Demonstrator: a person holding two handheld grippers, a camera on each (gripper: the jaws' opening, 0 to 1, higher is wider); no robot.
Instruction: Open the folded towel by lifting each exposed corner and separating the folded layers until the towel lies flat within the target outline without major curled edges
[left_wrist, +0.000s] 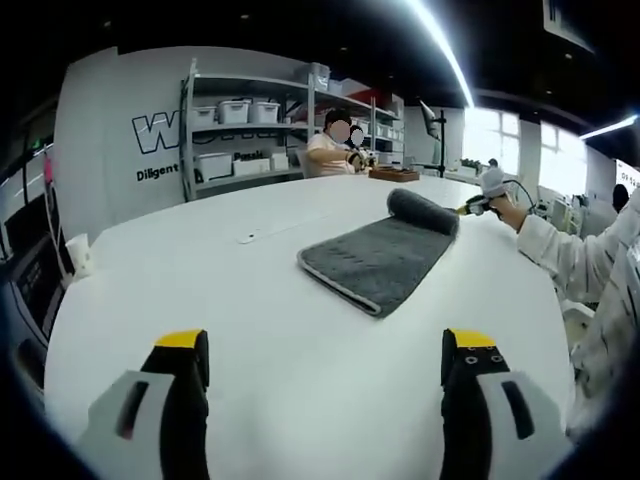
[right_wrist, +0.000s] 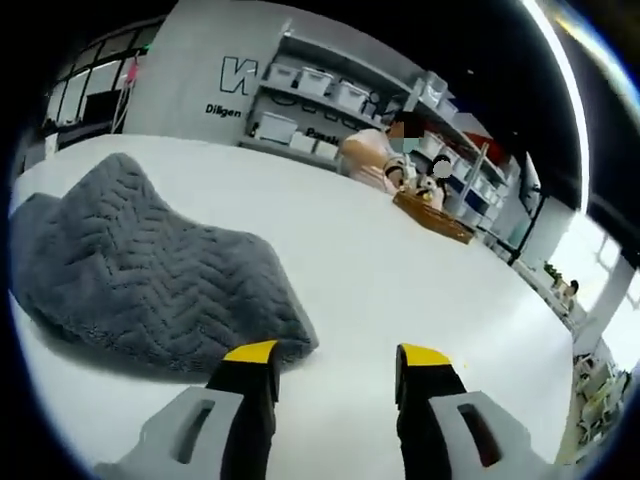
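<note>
Towel (left_wrist: 385, 258) lay partly rolled on table (left_wrist: 240, 300) ahead of left tool (left_wrist: 325, 370); both tools' jaws stood open, right tool (right_wrist: 335, 385) beside it

One grey towel (left_wrist: 385, 258), two tongs (left_wrist: 325, 352), one white table (left_wrist: 200, 300).

my left gripper (left_wrist: 325, 375) has black jaws capped with yellow tips on pale grey bodies, and my right gripper (right_wrist: 335, 385) shows the same black, yellow and grey. the towel (left_wrist: 385, 255) is dark grey, with a chevron, herringbone-like weave plain to see in the right gripper view. the tabletop (left_wrist: 250, 300) is plain white. the sleeve (left_wrist: 570, 250) is white. the shelving (left_wrist: 250, 125) is grey metal holding white bins, and the wall (left_wrist: 110, 130) behind is light grey with white and black lettering.
</note>
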